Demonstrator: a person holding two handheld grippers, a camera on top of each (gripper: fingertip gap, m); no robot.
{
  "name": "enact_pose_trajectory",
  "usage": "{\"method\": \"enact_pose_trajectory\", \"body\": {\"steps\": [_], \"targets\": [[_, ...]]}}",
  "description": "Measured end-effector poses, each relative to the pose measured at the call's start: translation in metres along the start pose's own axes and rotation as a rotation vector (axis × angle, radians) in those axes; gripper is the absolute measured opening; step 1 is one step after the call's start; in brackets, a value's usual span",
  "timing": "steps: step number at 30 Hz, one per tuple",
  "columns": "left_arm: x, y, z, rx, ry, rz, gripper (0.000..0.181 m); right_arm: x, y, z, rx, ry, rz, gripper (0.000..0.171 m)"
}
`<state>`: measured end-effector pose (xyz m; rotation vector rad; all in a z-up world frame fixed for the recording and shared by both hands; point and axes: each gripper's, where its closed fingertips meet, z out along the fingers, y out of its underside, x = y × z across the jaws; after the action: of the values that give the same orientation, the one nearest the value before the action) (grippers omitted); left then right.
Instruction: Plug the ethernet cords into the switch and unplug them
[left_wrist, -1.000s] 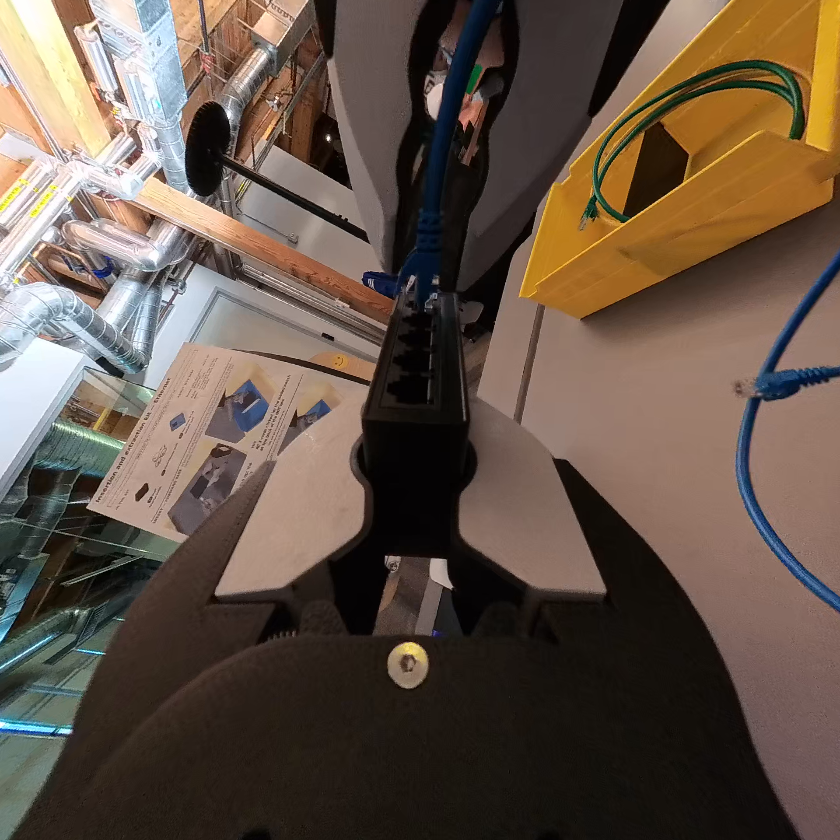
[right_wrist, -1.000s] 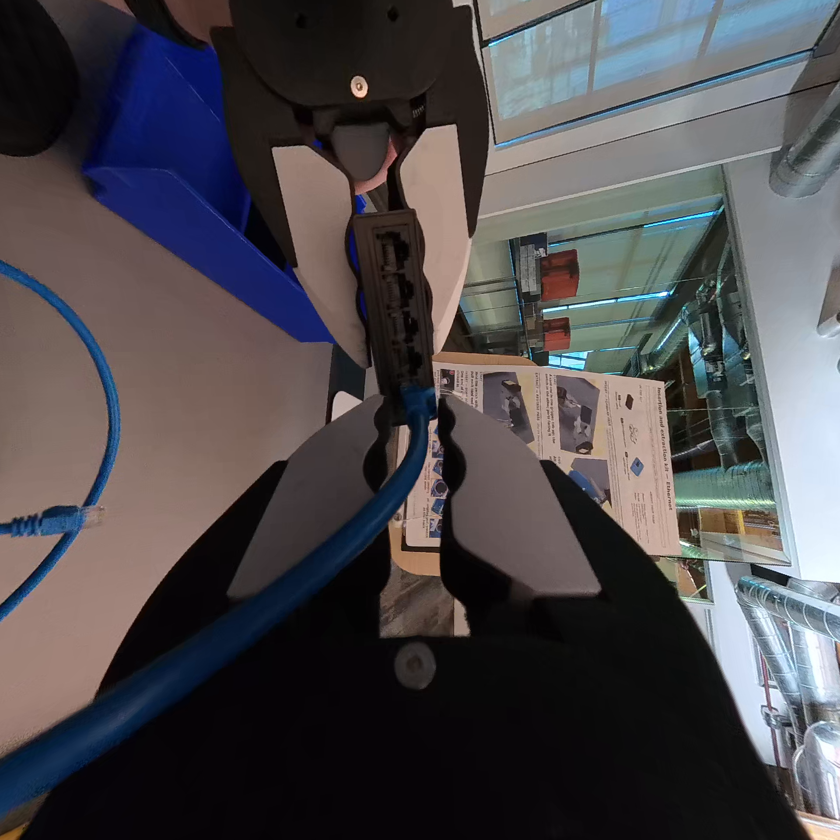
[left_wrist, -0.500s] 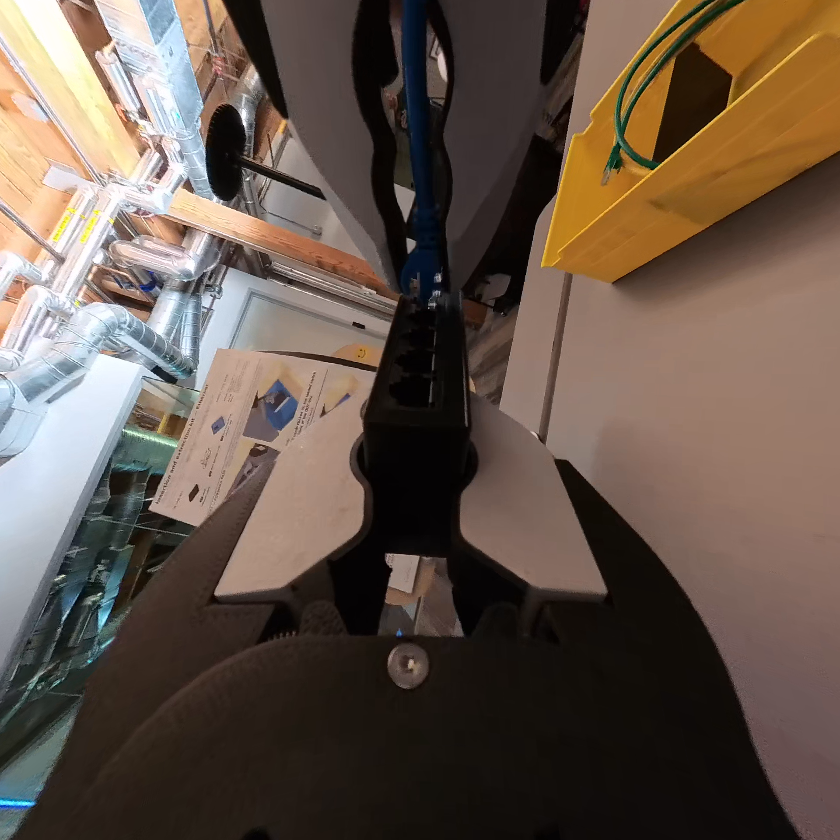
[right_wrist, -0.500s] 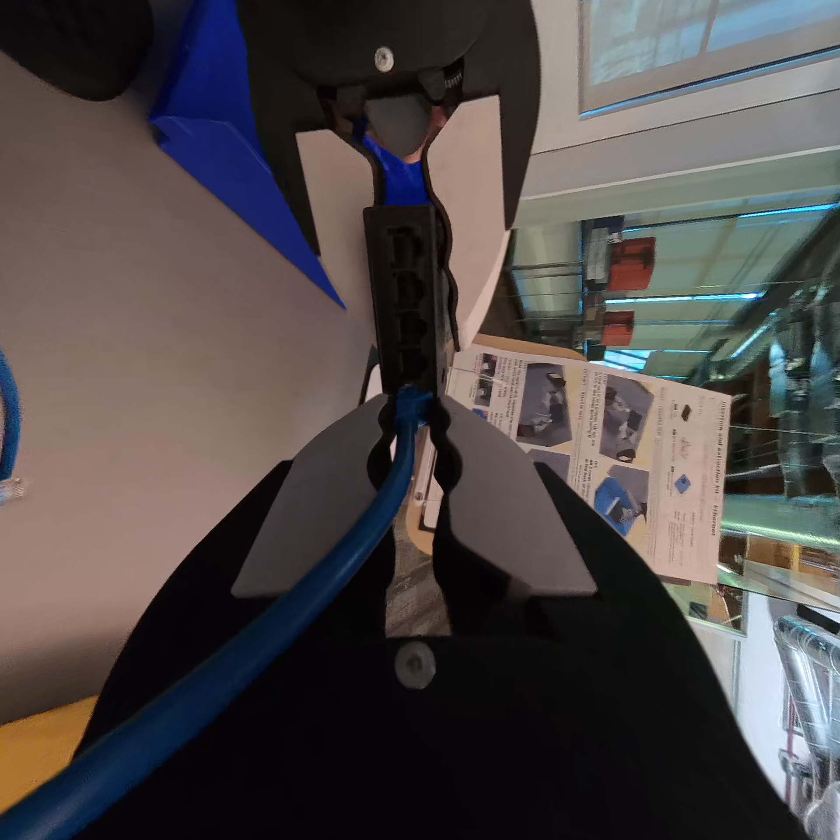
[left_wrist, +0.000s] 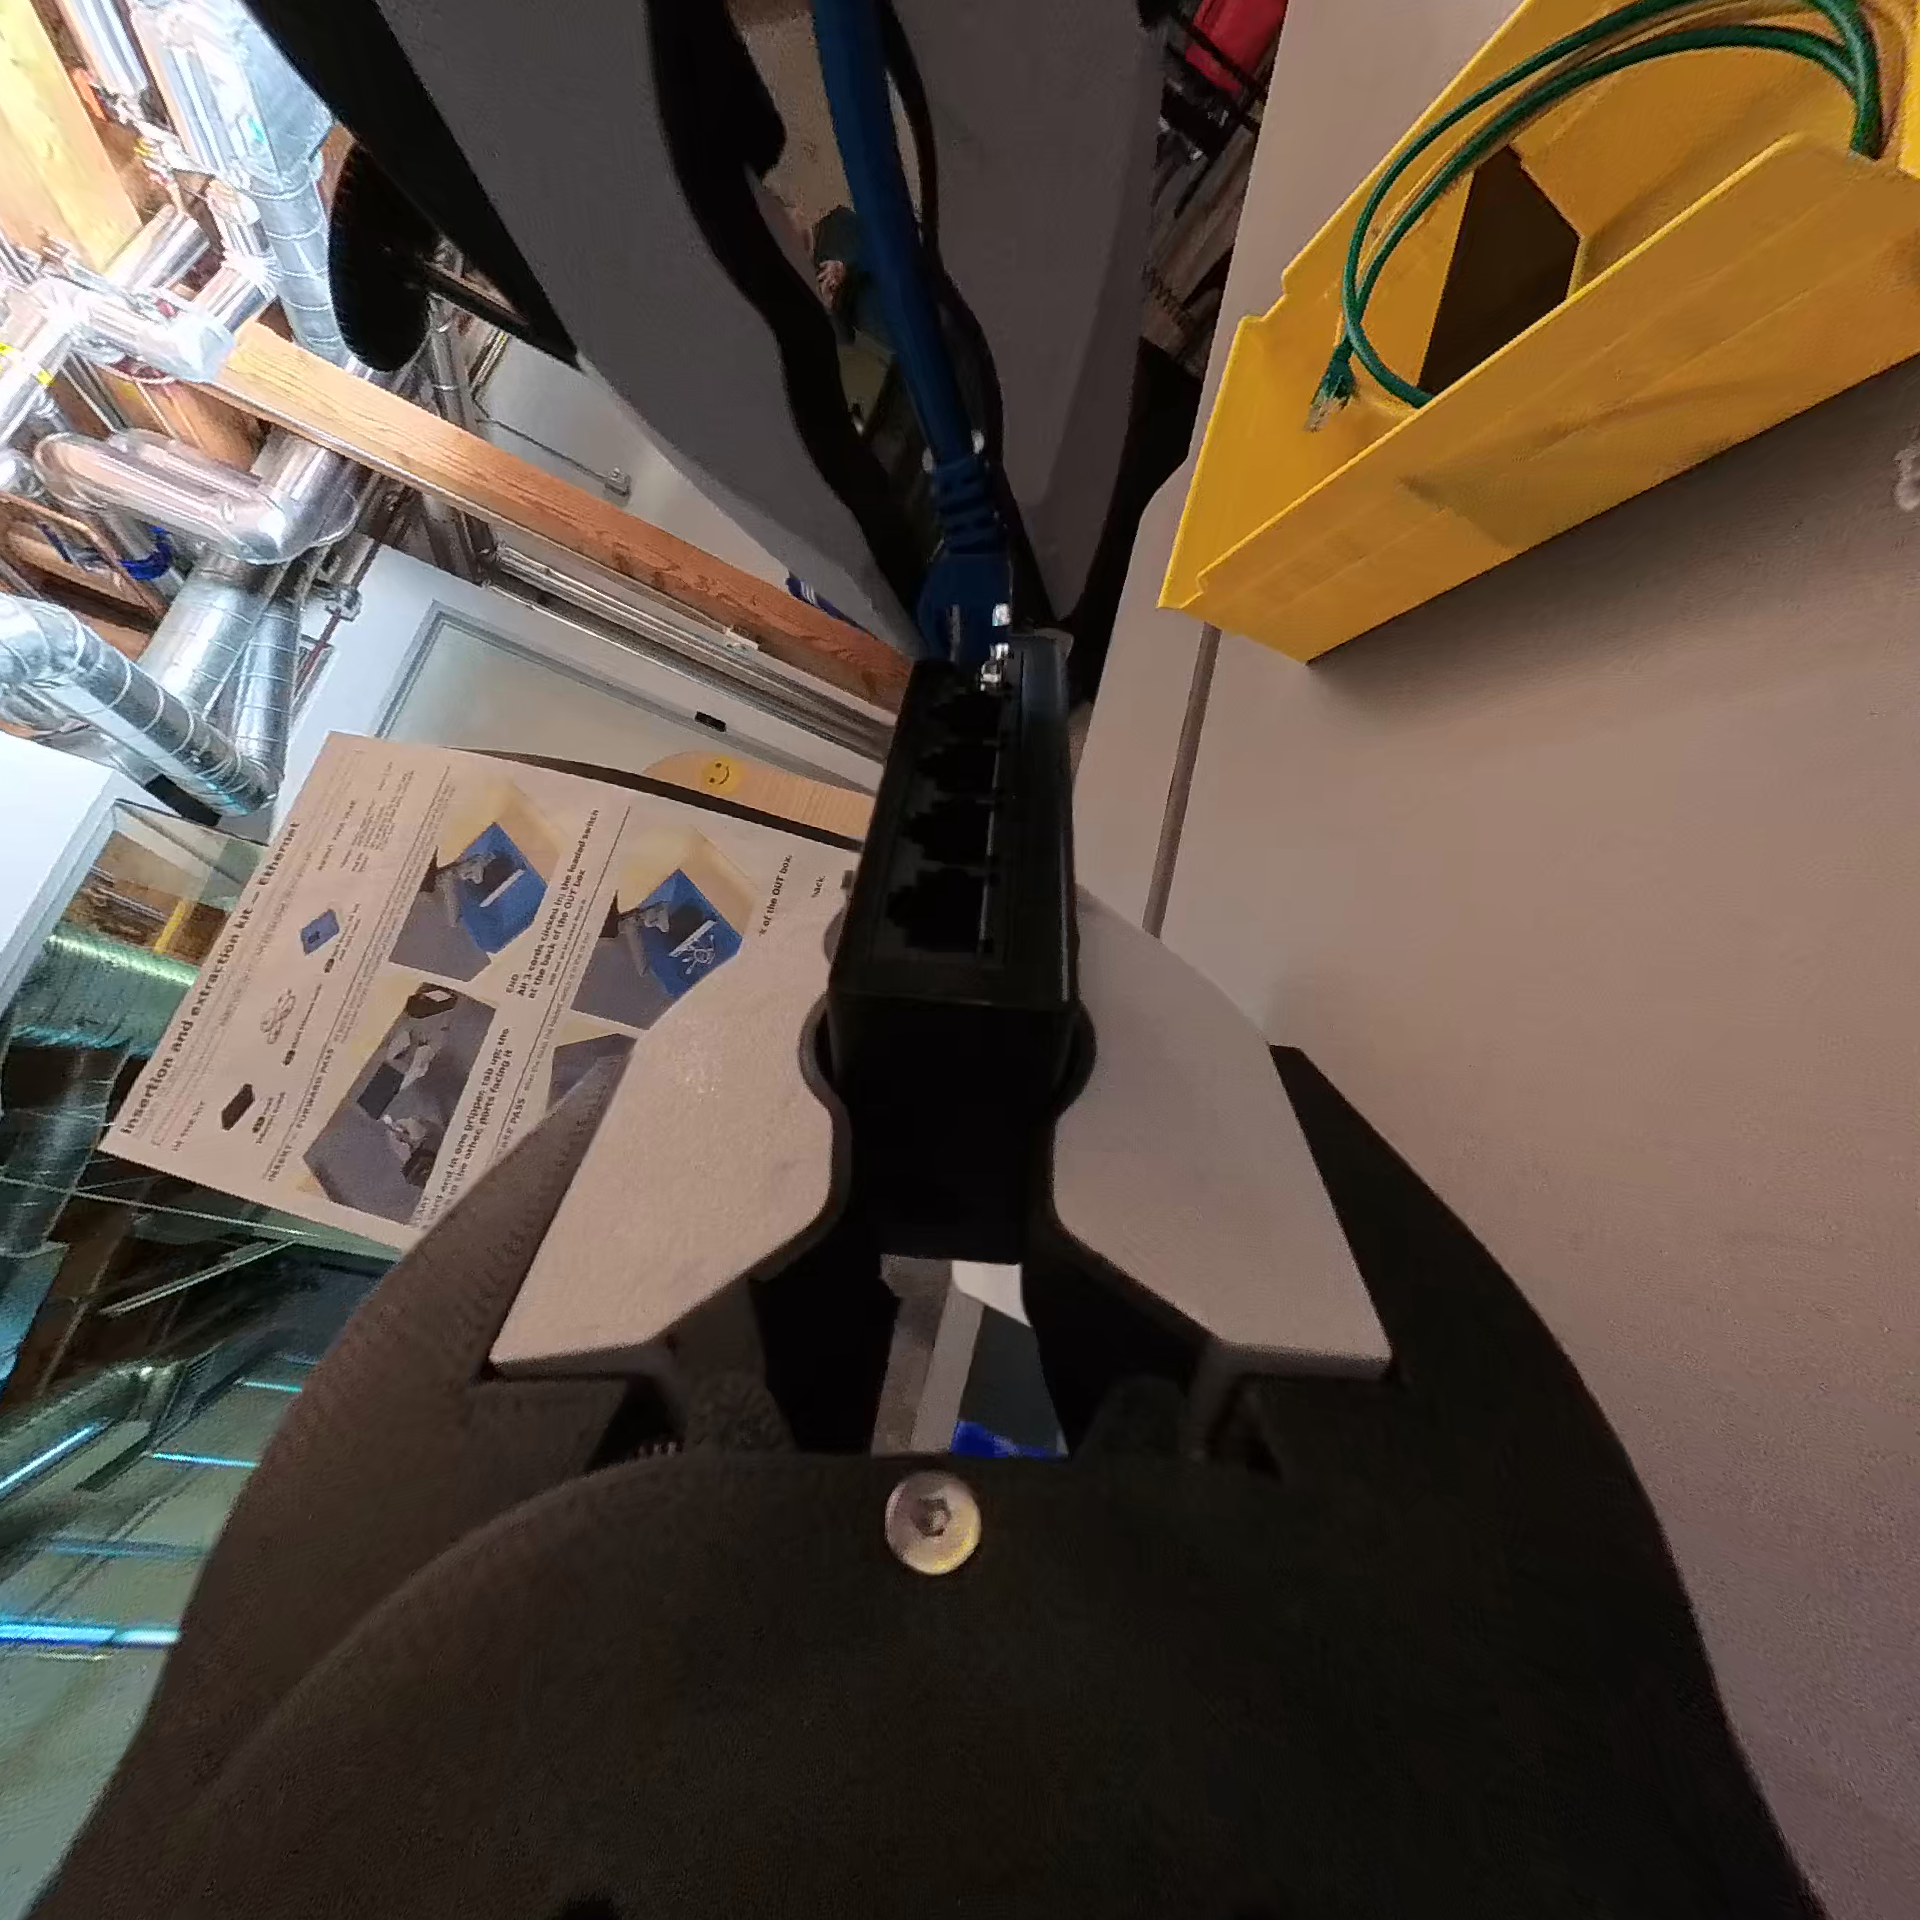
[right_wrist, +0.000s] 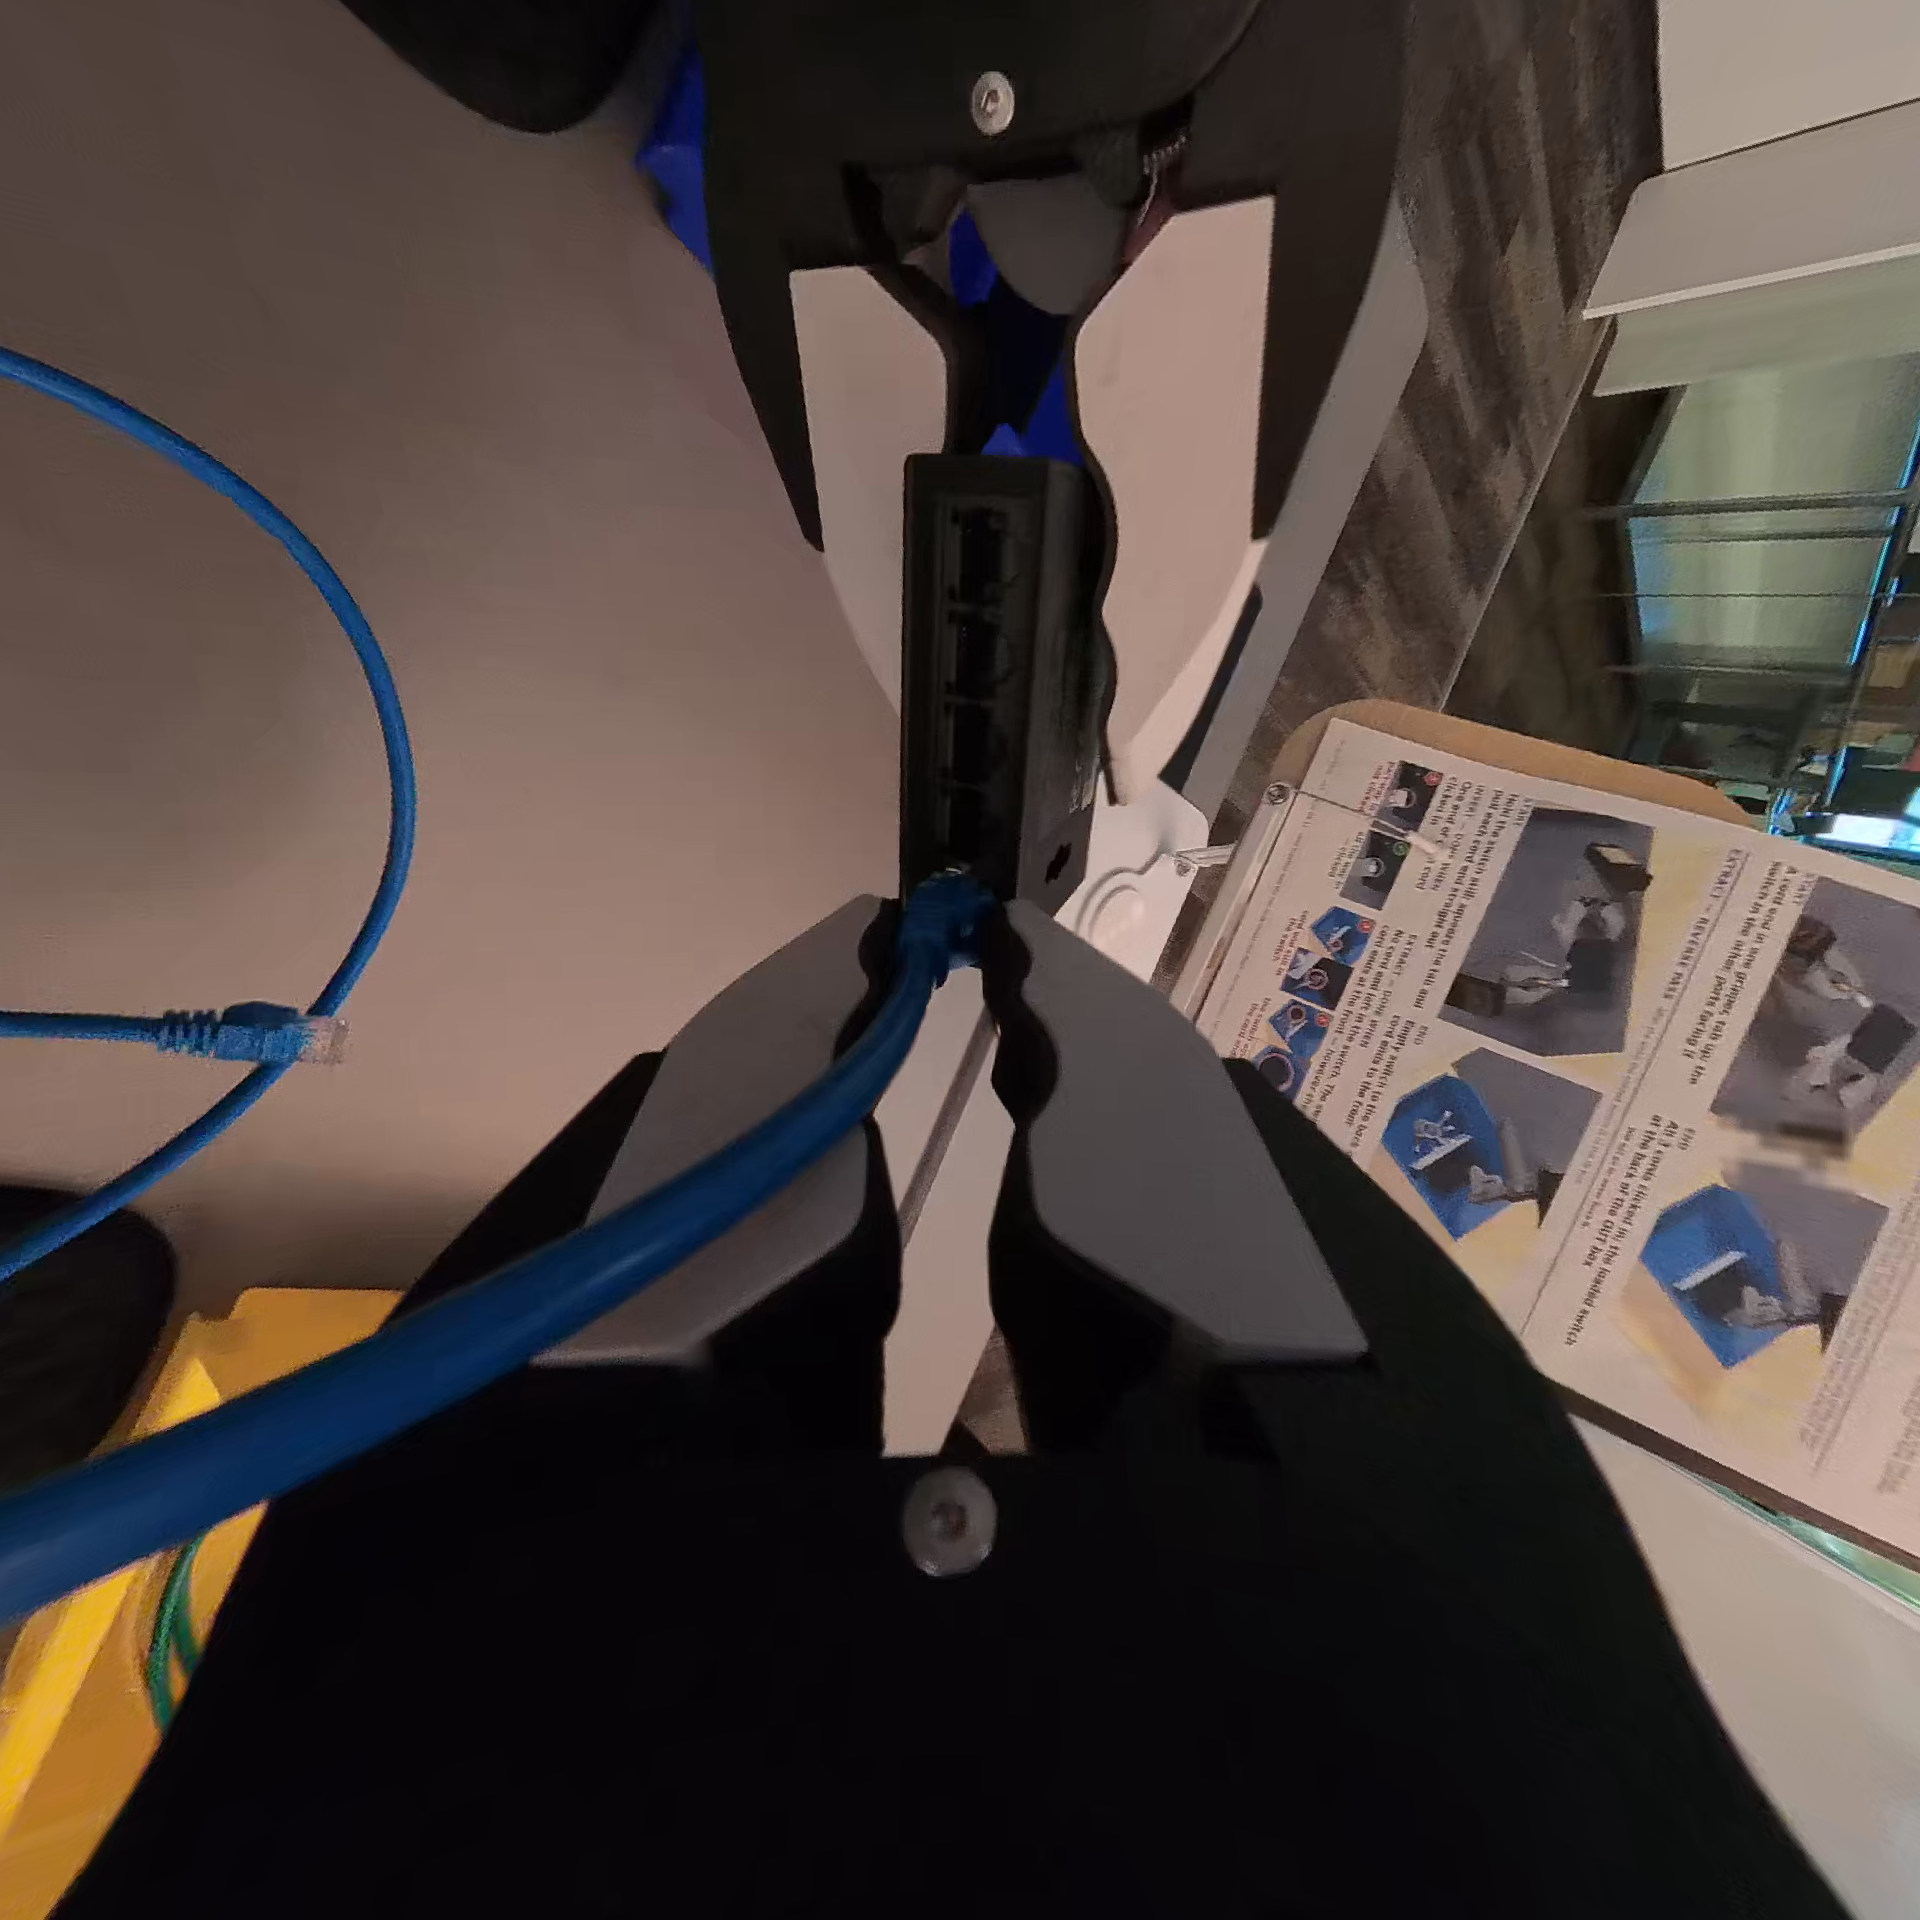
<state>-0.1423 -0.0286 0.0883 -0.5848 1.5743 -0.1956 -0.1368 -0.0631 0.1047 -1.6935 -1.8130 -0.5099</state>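
I have the black switch (left_wrist: 961, 935) held off the tabletop (left_wrist: 1558, 935), my left tongs (left_wrist: 951, 1132) clenched on its near end, while my right tongs (right_wrist: 940, 940) are clenched on the blue cord's plug (right_wrist: 940, 914) at the end port farthest from the left tongs. I cannot tell whether the plug is fully seated. I'd keep plug and port squarely in line, push straight until the latch catches, brace the switch firmly, and mind the loose blue cord (right_wrist: 249, 1034) lying on the tabletop.

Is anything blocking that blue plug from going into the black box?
Nothing visible does. The blue plug, pinched in the right gripper, sits right at the end port of the switch, which the left gripper holds. Whether it is fully seated cannot be told.
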Motion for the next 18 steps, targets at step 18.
{"method": "enact_pose_trajectory", "body": {"steps": [18], "targets": [[-0.014,0.047,0.011,-0.296,-0.107,0.035,0.031,-0.027,-0.009,-0.019,0.121,-0.036,0.091,0.015]]}}
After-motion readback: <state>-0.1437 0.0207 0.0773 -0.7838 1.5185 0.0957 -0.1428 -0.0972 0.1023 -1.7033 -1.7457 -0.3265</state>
